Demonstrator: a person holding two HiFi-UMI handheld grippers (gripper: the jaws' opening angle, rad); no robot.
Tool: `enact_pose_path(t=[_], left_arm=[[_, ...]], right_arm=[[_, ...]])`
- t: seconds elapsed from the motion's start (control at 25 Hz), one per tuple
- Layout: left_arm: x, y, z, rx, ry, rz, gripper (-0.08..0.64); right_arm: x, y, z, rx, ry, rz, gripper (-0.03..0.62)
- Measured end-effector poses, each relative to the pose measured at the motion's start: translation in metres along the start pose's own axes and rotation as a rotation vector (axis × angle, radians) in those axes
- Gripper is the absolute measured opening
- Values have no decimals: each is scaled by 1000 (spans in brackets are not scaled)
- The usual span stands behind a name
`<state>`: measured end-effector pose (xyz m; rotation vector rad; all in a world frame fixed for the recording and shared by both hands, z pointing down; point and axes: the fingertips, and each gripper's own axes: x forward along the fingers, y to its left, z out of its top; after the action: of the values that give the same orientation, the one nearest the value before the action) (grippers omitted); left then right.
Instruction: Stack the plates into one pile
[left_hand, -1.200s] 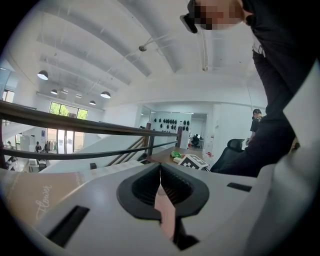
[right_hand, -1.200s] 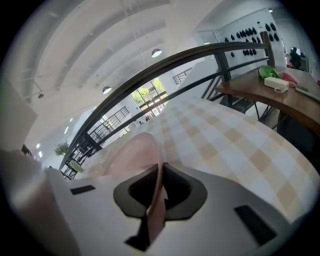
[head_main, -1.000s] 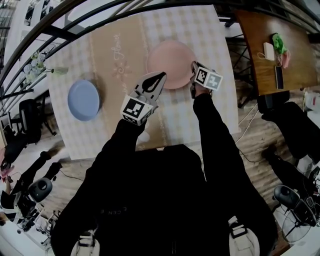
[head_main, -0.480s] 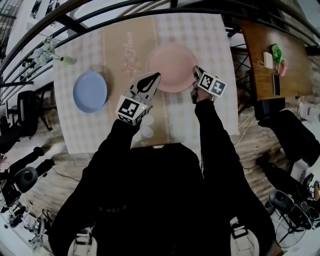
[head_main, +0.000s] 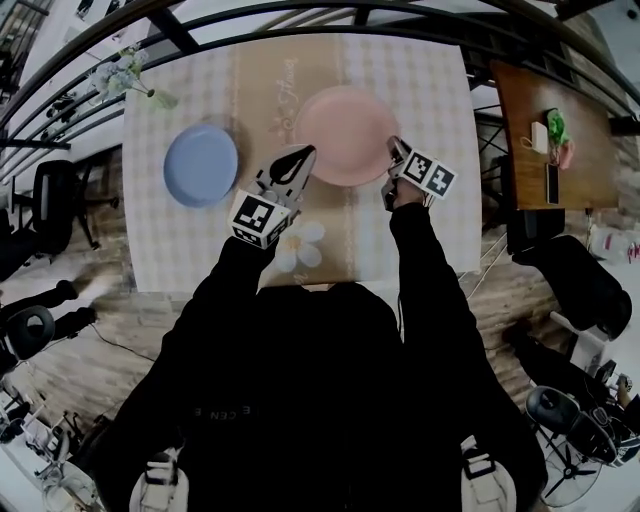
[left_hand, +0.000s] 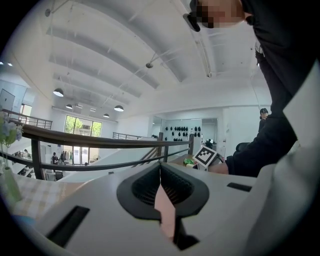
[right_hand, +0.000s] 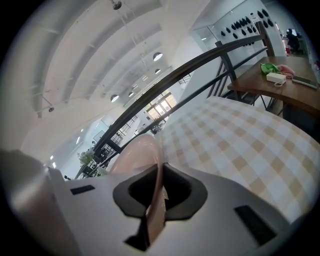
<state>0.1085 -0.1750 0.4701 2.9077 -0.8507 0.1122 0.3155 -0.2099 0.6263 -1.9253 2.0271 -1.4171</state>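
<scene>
A pink plate (head_main: 347, 133) hangs over the checked tablecloth (head_main: 440, 90), held at both sides. My left gripper (head_main: 303, 153) is shut on its left rim; in the left gripper view only a pink sliver of the plate (left_hand: 164, 212) shows between the jaws of that gripper (left_hand: 160, 167). My right gripper (head_main: 392, 150) is shut on the right rim, and the plate (right_hand: 137, 150) runs edge-on out of its jaws (right_hand: 161, 167). A blue plate (head_main: 201, 165) lies flat on the table to the left, apart from both grippers.
A vase of flowers (head_main: 125, 75) stands at the table's far left corner. A wooden side table (head_main: 570, 110) with small items is off to the right, past a gap. A dark railing (head_main: 300, 15) runs behind the table. The person's dark sleeves cover the near edge.
Both grippers have carried the pink plate up and to the left, closer to the blue plate. The blue plate stays where it was on the cloth.
</scene>
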Motion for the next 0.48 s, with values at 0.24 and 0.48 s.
enact_pose_path(t=[0.24,0.48], left_arm=[[-33,20,8,3,-19,38,20],[-63,40,8,2,-27,80,20]], right_arm=[[4,34,-11,-13,14,23,23],[21,64,-24,-29,44,47,23]])
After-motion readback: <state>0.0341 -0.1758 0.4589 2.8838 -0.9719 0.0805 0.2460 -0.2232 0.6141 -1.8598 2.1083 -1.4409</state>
